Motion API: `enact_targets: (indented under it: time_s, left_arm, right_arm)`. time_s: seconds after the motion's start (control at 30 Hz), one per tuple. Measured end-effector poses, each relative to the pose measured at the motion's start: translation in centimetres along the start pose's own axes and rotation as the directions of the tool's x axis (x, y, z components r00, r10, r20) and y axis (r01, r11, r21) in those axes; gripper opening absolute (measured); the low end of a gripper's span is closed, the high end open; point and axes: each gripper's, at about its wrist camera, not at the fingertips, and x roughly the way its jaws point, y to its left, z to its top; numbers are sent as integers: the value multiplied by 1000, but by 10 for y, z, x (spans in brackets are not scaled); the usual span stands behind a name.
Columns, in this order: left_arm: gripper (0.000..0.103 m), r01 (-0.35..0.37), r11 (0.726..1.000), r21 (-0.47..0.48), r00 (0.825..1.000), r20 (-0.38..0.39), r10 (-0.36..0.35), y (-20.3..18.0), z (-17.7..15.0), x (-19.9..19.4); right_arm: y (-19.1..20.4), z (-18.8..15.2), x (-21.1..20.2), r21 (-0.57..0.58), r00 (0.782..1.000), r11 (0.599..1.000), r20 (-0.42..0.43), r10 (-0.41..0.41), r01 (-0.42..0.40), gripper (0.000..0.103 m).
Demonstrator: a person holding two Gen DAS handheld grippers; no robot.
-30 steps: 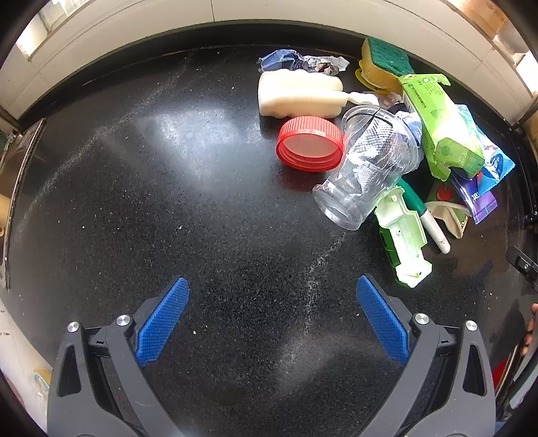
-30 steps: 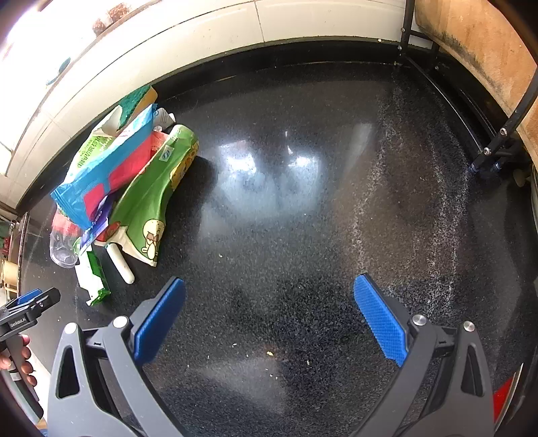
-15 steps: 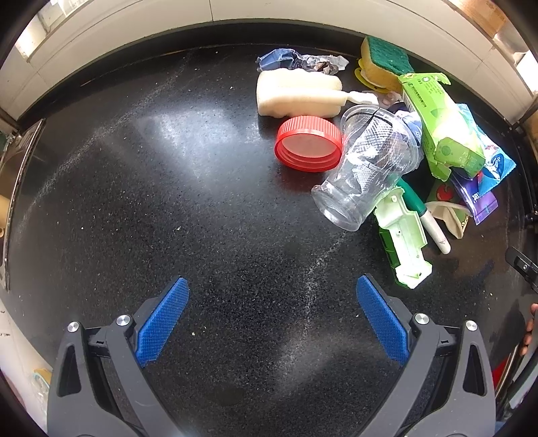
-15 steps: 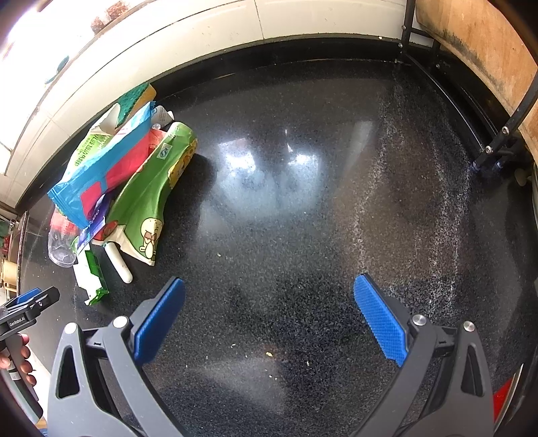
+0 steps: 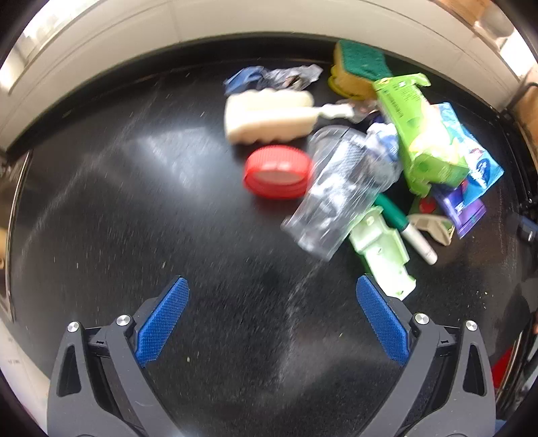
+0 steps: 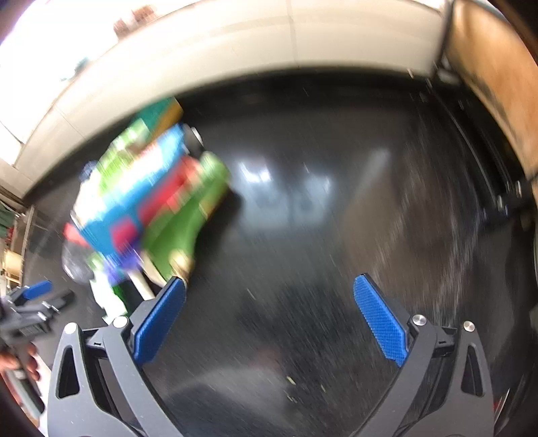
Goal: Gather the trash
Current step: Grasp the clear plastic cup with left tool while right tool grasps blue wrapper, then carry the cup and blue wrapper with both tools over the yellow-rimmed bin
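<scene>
A pile of trash lies on the black counter [image 5: 134, 218]: a red lid [image 5: 277, 173], a clear plastic jar [image 5: 339, 191] on its side, a white sponge brush [image 5: 269, 116], a green box [image 5: 423, 134], a blue wrapper [image 5: 477, 164], a pale green plastic piece [image 5: 383, 248], a green-white marker [image 5: 407, 228] and crumpled foil [image 5: 272, 77]. My left gripper [image 5: 272, 316] is open and empty, short of the pile. My right gripper [image 6: 269, 319] is open and empty; the blurred pile of wrappers [image 6: 151, 208] lies to its upper left.
A yellow-green sponge [image 5: 359, 67] sits by the white tiled back wall [image 5: 235, 30]. A metal rack leg [image 6: 504, 201] and a wooden board [image 6: 497, 67] stand at the right. The left gripper [image 6: 30, 302] shows at the right wrist view's left edge.
Both grippers have moved forward and toward the pile, which now looks larger and blurred in both views. Both stay open.
</scene>
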Motion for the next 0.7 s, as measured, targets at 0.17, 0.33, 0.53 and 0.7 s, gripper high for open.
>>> enact_targets:
  time_s: [0.17, 0.33, 0.53, 0.7]
  left_arm:
    - [97, -37, 995, 97, 999, 33, 34, -18, 29, 6]
    - [74, 8, 988, 155, 999, 33, -13, -31, 48, 14]
    - [31, 169, 981, 94, 985, 11, -171, -25, 59, 17]
    - [31, 156, 985, 71, 985, 65, -161, -11, 62, -3]
  right_arm:
    - [38, 48, 3, -70, 999, 996, 15, 48, -47, 97]
    - [74, 77, 42, -167, 997, 985, -73, 40, -52, 87]
    - [82, 84, 65, -164, 987, 981, -142, 80, -103, 25]
    - [68, 82, 45, -152, 990, 980, -86, 113, -125, 20]
